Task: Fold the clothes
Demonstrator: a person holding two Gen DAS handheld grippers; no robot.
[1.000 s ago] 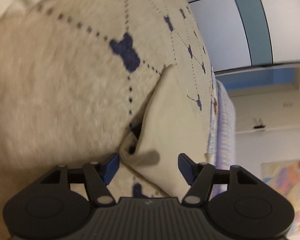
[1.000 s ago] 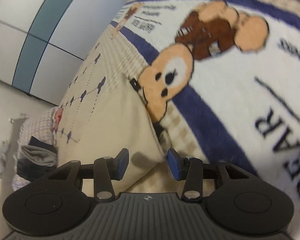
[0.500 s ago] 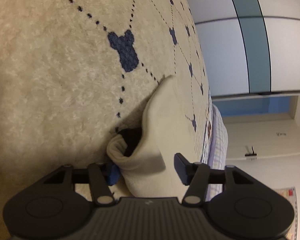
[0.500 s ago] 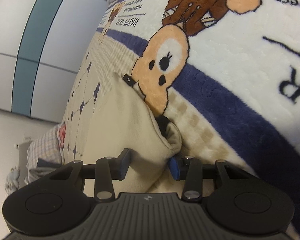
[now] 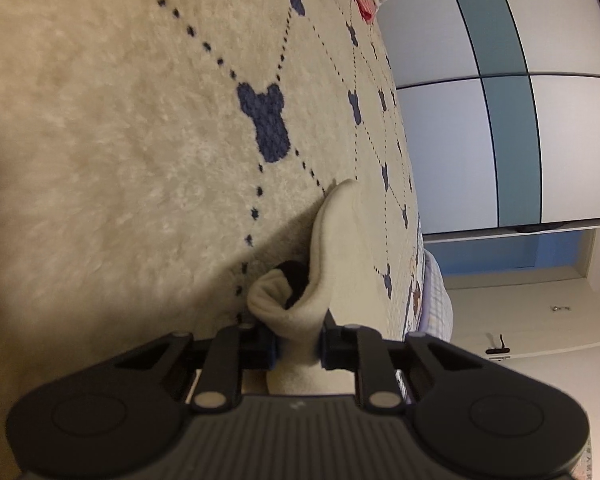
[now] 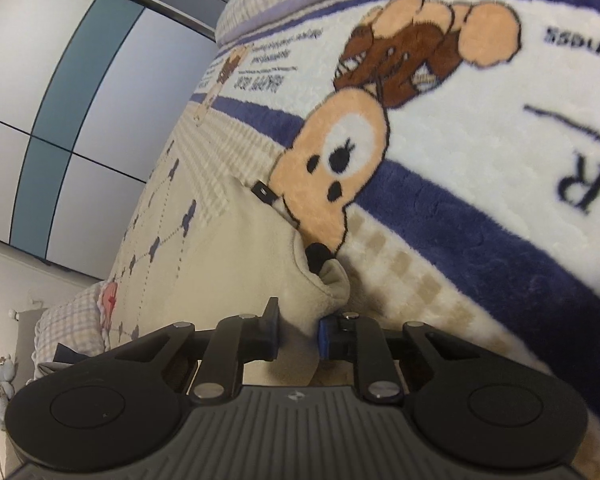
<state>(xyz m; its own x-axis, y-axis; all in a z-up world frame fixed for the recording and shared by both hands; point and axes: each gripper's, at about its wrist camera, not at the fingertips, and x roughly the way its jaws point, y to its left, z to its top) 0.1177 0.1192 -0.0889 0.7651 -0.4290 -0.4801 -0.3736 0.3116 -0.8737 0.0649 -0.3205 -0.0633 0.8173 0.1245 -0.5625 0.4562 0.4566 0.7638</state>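
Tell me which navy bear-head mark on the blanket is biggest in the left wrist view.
The bear-head mark in the middle of the blanket, where the dotted lines meet; the others toward the wardrobe look much smaller.

Soft matt cream fleece garment (image 5: pixel 336 256) on fluffy plush blanket (image 5: pixel 120 140)

Beyond the right fingers, the bear blanket (image 6: pixel 440 184) carries upside-down "HAPPY BEAR" print; other lettering is cut off or illegible.

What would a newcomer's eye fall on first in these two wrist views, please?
Probably the big cartoon bear printed on the fleece blanket, at the centre of the right wrist view. Next, the cream garment lying on that blanket, with the left gripper and the right gripper each closing on a bunched corner of it, low in the frame.
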